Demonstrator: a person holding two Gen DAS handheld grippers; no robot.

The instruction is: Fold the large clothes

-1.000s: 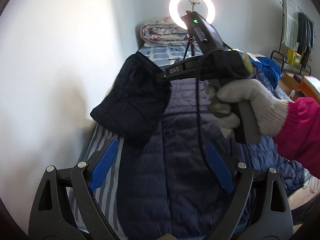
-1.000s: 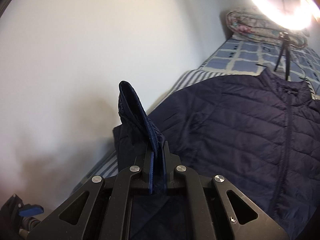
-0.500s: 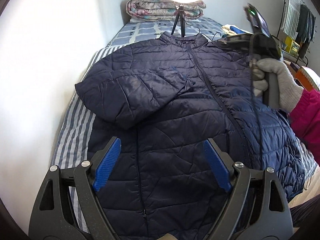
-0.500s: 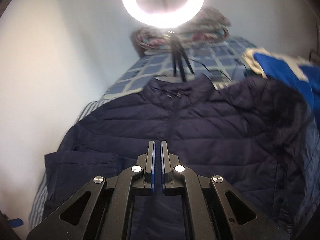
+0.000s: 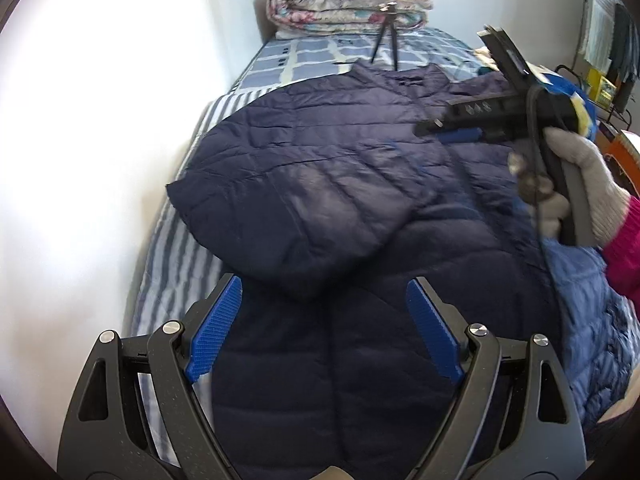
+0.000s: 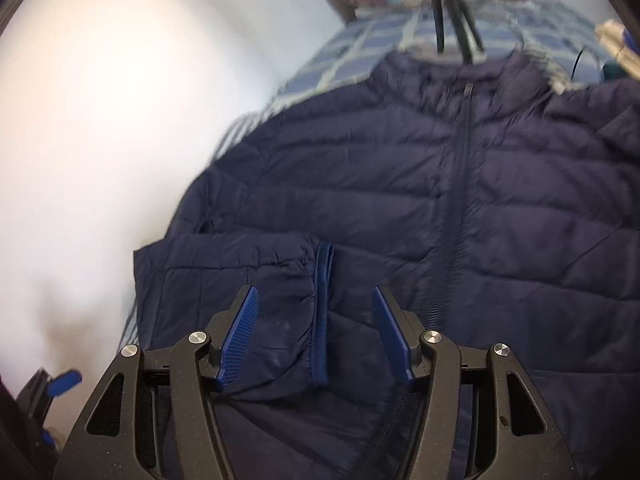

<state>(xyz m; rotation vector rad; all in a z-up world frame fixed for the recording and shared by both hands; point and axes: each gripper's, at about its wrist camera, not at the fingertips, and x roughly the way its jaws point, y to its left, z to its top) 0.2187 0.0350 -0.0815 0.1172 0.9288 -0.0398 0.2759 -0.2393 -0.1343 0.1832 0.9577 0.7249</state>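
Observation:
A navy quilted jacket (image 5: 360,320) lies front-up on the bed, zipper (image 6: 456,208) closed. Its left sleeve (image 5: 312,200) is folded across the chest, with the cuff (image 6: 322,312) lying flat. My left gripper (image 5: 324,328) is open and empty above the jacket's lower part. My right gripper (image 6: 316,332) is open just above the sleeve cuff, holding nothing. In the left wrist view the right gripper (image 5: 448,132) hovers over the jacket's chest, held by a gloved hand (image 5: 580,188).
The bed has a striped sheet (image 5: 176,248) along the white wall (image 5: 80,160) on the left. A folded floral quilt (image 5: 344,8) and a small tripod (image 5: 386,36) stand at the far end. Blue cloth (image 5: 580,100) and shelves lie at right.
The right gripper carried the sleeve over the chest, laid it down and opened, letting the cuff go. The left gripper stayed open over the jacket.

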